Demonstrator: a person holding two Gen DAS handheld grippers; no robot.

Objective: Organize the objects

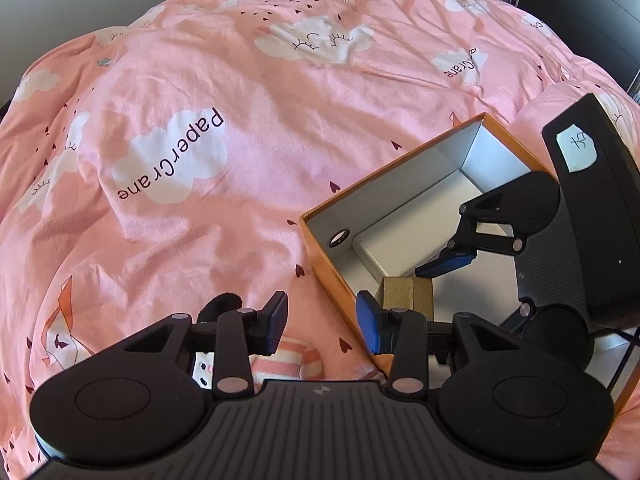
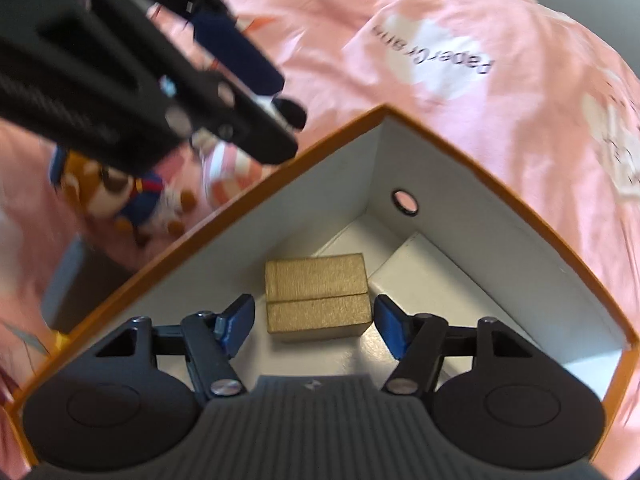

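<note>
The orange box (image 2: 472,168) is open at the top; its white floor is bare around the gold block (image 2: 316,294), which lies near the corner with the round wall hole. The right gripper (image 2: 314,320) occupies the interior, jaws apart either side of the block. Outside the box's near wall, the left gripper (image 1: 322,316) and plush toys (image 2: 120,196) crowd the pink duvet (image 1: 240,160); elsewhere the duvet is bare

Our left gripper (image 1: 322,322) and right gripper (image 2: 314,322) look alike: matte black linkage arms on silver pivot pins, two round black discs at the base, a ribbed grey plate with a small emblem between them, and blue pads (image 1: 370,326) on the fingertips. A white handwritten label (image 1: 576,146) marks the right gripper's black housing.
</note>
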